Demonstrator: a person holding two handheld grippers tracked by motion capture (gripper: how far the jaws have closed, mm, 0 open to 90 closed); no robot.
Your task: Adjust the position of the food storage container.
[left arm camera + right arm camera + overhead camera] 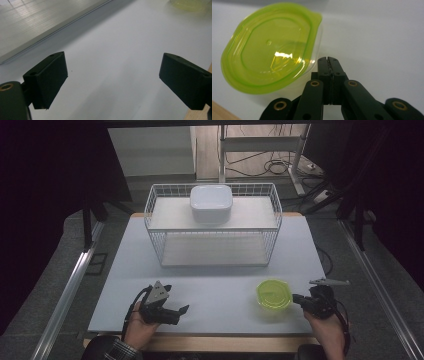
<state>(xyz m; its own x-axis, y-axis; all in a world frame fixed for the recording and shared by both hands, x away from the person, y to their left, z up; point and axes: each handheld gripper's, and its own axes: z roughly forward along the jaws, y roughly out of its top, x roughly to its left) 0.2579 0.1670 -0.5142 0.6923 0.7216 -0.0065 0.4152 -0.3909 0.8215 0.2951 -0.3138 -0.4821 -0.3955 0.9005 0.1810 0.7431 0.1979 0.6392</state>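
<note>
A clear plastic container with a lime-green lid (274,294) (268,47) sits on the white tabletop (220,290) at the front right. My right gripper (296,298) (328,59) is just to its right, jaws pressed together with nothing between them, tips beside the container's rim. My left gripper (182,310) (112,75) rests at the front left of the table in a hand, jaws wide apart over bare white surface, nothing between them. A white square bowl (210,202) stands on the top shelf of a white wire rack (165,237) at the back of the table.
The wire rack has a lower shelf (215,251) with nothing on it. The table's wooden front edge (200,341) runs just in front of both hands. Cables (272,167) and metal stands lie on the floor beyond the table.
</note>
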